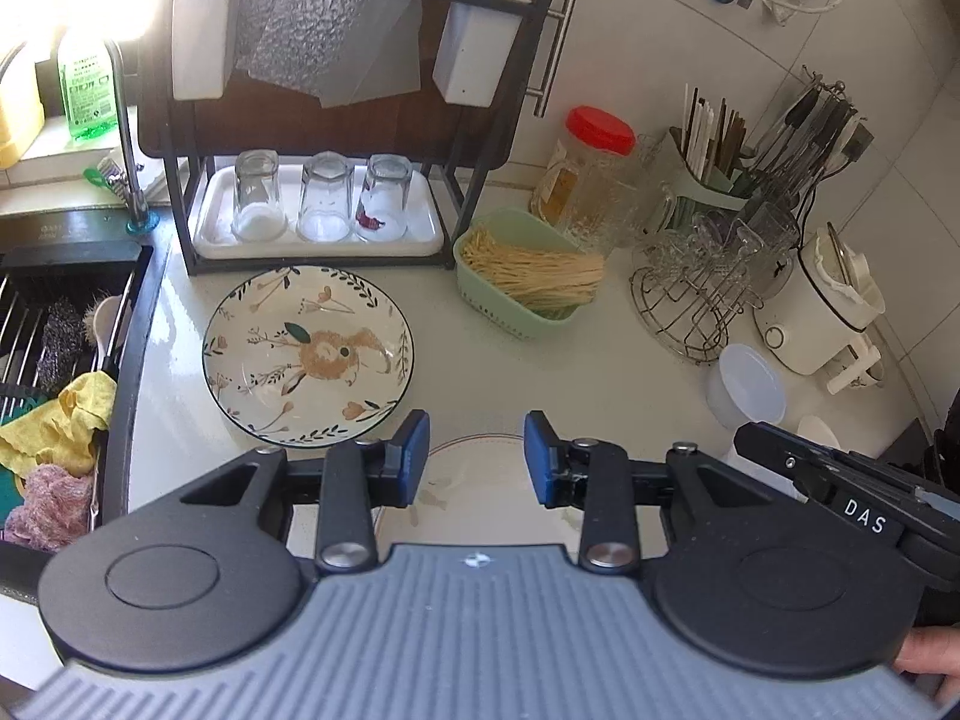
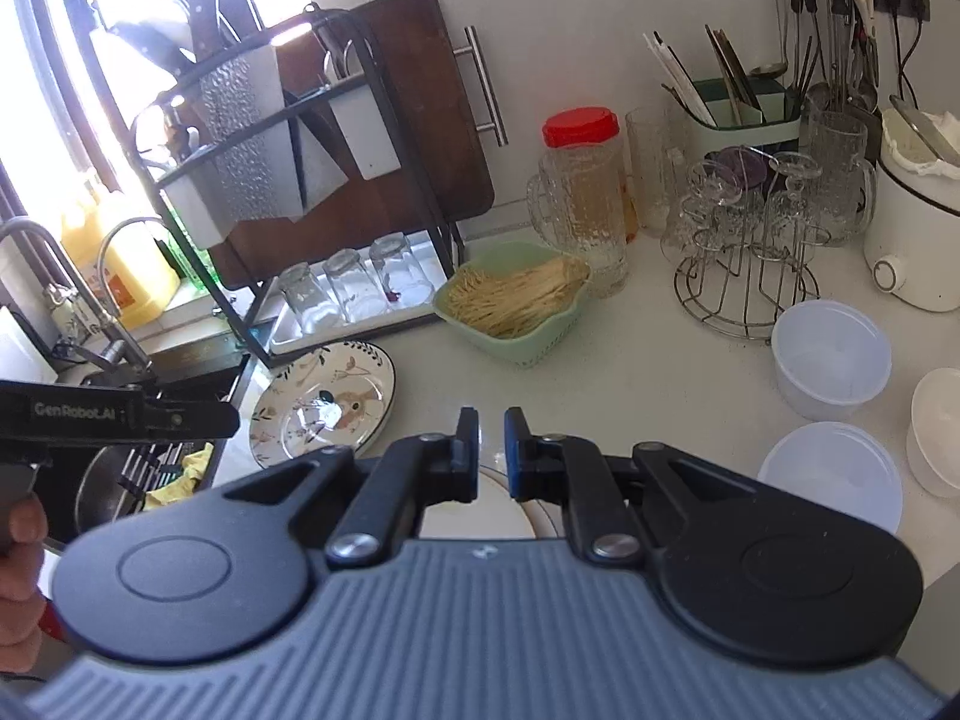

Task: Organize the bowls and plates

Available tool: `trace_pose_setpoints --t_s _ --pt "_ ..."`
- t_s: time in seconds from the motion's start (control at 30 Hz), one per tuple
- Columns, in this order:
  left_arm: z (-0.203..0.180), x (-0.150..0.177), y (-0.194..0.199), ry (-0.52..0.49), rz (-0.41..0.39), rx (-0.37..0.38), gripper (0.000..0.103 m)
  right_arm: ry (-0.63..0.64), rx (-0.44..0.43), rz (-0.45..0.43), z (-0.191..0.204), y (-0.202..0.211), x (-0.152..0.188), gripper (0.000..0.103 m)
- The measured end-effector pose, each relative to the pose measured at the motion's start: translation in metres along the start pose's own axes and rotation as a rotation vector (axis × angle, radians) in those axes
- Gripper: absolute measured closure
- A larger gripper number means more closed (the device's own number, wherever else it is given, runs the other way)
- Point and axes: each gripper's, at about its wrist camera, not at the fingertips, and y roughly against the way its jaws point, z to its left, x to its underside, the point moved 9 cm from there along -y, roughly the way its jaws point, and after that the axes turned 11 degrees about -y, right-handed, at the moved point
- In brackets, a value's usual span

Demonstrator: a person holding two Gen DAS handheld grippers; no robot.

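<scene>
Overhead, both grippers hang above a plain white plate on the kitchen counter.

Left gripper [image 1: 477, 459] has its blue pads parted with nothing between them; right gripper [image 2: 492, 453] has its pads drawn nearly together, a thin gap showing, gripping nothing. Beneath both lies the white plate [image 1: 480, 498], mostly hidden by the gripper bodies. Relative to the black dish rack [image 1: 312, 120]: the rabbit-patterned plate [image 1: 308, 355] sits just in front of it, beside the sink [image 1: 72, 300]; the green basket of noodles [image 1: 528, 273] sits to its right; two frosted plastic containers [image 2: 831, 357] and a white bowl [image 2: 939, 429] stand well apart from it, farther right.
</scene>
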Motion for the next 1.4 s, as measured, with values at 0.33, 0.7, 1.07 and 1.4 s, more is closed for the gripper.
trace_pose_setpoints --t_s 0.33,0.7,1.07,1.4 --pt "-0.027 -0.005 0.029 -0.055 -0.062 -0.036 0.06 -0.015 -0.039 -0.022 0.002 0.03 -0.002 0.091" --pt "-0.05 -0.001 0.04 -0.057 -0.087 -0.064 0.058 0.006 -0.038 -0.038 -0.016 0.049 -0.001 0.09" --pt "-0.076 0.011 0.047 0.002 -0.087 -0.106 0.058 0.045 -0.091 0.012 -0.034 0.061 0.004 0.09" --pt "-0.096 0.034 0.049 0.046 -0.057 -0.165 0.058 0.088 -0.145 0.055 -0.044 0.071 0.012 0.09"
